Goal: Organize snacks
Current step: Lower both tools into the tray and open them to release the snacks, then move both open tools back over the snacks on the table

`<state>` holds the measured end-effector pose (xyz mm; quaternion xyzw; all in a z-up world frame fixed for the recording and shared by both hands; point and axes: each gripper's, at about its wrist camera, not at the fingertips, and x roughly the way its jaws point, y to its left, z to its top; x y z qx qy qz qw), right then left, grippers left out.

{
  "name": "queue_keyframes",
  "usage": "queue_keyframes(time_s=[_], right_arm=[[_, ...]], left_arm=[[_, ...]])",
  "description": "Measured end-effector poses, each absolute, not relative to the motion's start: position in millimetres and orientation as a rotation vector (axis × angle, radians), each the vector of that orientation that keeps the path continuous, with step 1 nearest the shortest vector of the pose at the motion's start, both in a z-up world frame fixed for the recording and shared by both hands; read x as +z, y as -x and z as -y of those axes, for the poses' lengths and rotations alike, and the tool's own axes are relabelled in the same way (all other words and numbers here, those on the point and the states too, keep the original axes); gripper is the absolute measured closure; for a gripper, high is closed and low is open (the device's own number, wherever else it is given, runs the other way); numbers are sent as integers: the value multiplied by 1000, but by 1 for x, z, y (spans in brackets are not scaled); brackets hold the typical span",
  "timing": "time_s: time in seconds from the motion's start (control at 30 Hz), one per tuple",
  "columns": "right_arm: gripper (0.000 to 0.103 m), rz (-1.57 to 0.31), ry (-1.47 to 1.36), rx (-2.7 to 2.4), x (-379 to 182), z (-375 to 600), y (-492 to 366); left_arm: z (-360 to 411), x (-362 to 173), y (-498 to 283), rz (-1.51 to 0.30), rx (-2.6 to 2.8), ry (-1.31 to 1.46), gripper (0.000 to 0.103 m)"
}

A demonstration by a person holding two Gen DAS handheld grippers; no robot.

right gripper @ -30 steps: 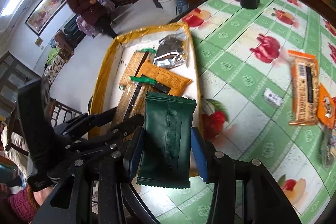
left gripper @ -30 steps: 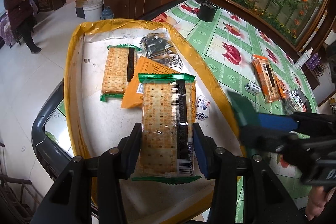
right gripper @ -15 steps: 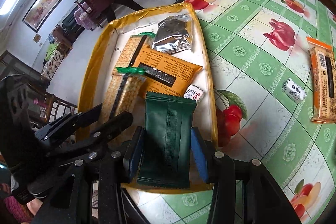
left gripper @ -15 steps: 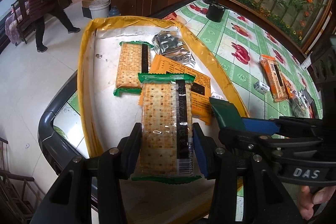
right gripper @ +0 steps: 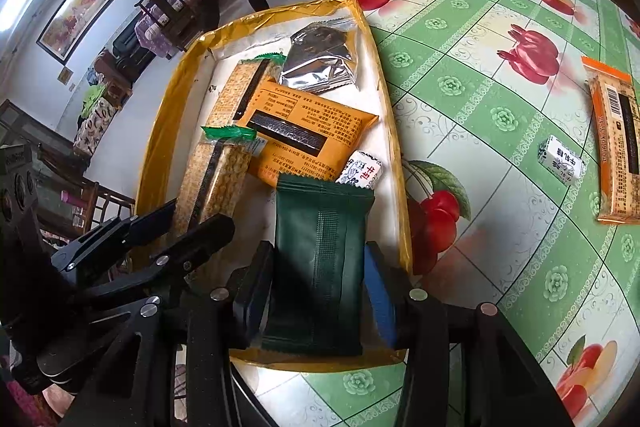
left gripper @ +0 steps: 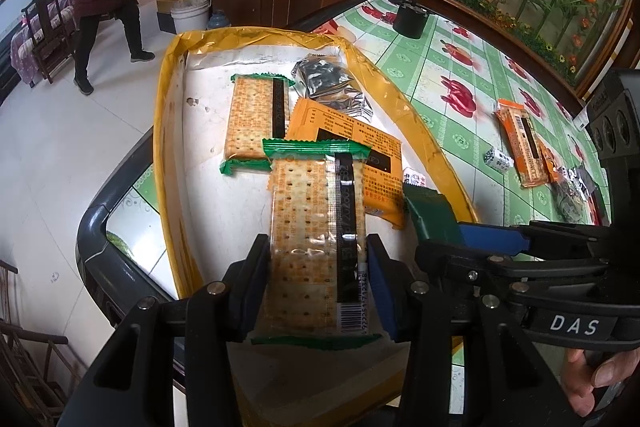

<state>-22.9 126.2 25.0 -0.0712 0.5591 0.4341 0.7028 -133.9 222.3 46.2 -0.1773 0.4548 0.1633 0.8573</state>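
Now | tray (left gripper: pixel 170 131): snack packs | left fingers (left gripper: pixel 382 291) pinch crackers (left gripper: pixel 316 243) | right fingers (right gripper: pixel 378 295) pinch green pack (right gripper: pixel 320 267)

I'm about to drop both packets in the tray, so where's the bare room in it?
Free: the tray's white floor along its left wall, beside the far cracker pack, and the near strip under both grippers. Crowded: the middle and right, where the orange packet, the silver pouch and a small candy lie bunched.

Two close, downward-tilted wrist views (fisheye), shared yellow-rimmed tray (left gripper: pixel 168 131).
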Motion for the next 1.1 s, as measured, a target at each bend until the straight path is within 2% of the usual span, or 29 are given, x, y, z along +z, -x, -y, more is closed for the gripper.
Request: queue_keyframes(time_s=[0.27,0.5,0.67,1.1], right_arm=[[52,-1225,144,971,37,-117,29],[52,-1167,123,976,58,-97,38],[52,-1170,59,939,60,-68,38],[53,-1206,-55,798,52,8,26]], left_arm=[[-217,57,139,-932,343,370,47],[-205,67,139,-917,337,345,46],[-191,72,136,-917,322,325,41],[-131,74,119,-941,208,224,40]])
